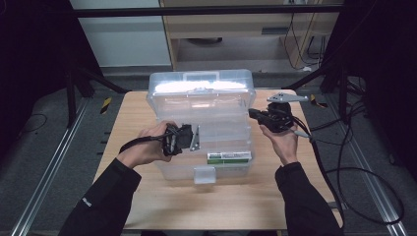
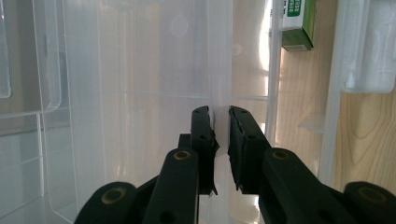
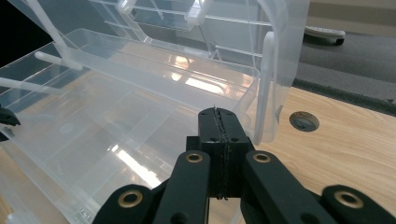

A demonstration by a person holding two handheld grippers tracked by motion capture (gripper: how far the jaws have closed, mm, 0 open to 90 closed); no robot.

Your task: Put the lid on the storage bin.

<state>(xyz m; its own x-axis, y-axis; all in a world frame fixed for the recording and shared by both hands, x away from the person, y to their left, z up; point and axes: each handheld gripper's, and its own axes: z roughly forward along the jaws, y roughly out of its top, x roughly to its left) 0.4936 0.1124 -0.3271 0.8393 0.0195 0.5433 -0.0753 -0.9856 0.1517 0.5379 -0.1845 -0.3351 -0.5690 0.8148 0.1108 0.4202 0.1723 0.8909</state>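
Note:
A clear plastic tiered storage box (image 1: 201,98) stands open on the wooden table (image 1: 236,206), its trays stepped back towards the far side. My left gripper (image 1: 191,136) reaches in from the box's left. In the left gripper view this gripper (image 2: 221,114) is shut on a thin clear tray wall (image 2: 220,140) that stands between the pads. My right gripper (image 1: 253,114) hovers at the box's right side. In the right gripper view its jaws (image 3: 217,112) are pressed together with nothing between them, just in front of an upper tray's corner (image 3: 252,79).
A small green and white carton (image 1: 227,157) lies in the lower front part of the box, above its front latch (image 1: 204,174). A cable hole (image 3: 304,121) sits in the table to the right of the box. Cables trail over the floor at right.

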